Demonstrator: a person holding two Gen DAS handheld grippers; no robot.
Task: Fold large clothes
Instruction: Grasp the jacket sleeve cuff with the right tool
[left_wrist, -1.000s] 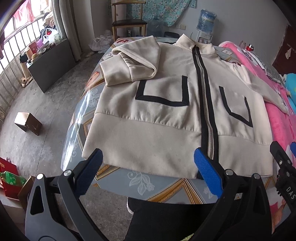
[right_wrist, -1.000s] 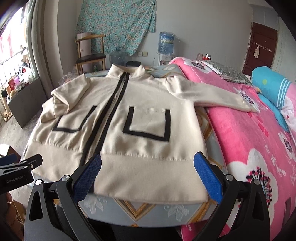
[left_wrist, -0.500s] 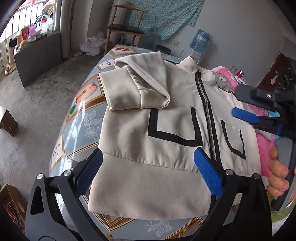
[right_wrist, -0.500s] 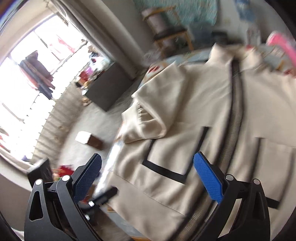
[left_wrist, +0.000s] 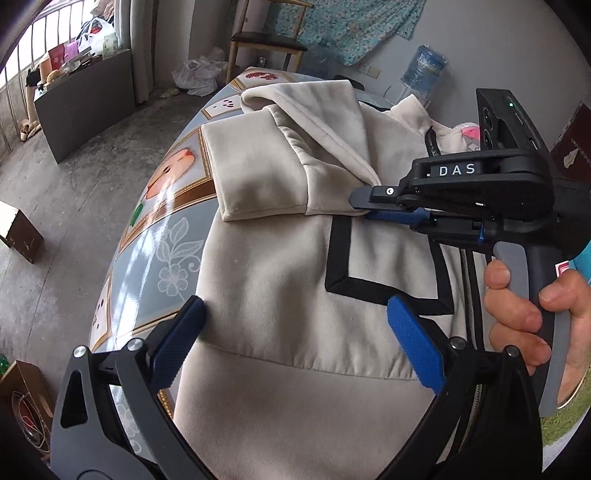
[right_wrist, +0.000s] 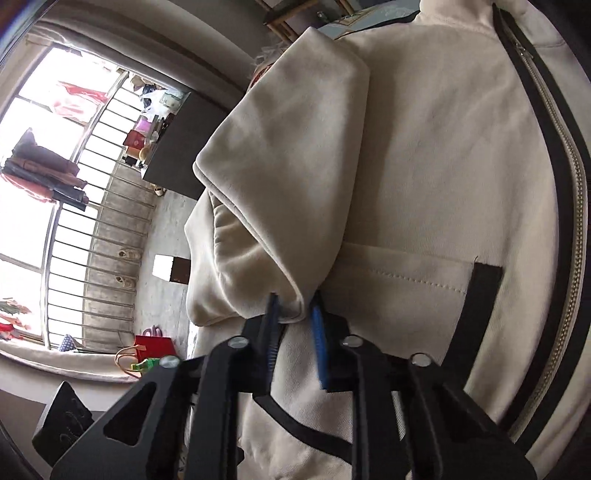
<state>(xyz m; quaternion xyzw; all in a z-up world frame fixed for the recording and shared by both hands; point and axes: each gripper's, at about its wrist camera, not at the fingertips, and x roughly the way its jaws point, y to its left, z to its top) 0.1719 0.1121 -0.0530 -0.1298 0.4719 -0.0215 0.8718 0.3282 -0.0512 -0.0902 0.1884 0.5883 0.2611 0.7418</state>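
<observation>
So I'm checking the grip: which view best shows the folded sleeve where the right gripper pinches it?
The right wrist view: the right gripper has just closed on the folded sleeve, close up. The left wrist view shows it side-on, farther off.

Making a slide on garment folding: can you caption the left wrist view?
Right gripper pinches the folded sleeve of a cream jacket on the table; left gripper hovers open.
</observation>
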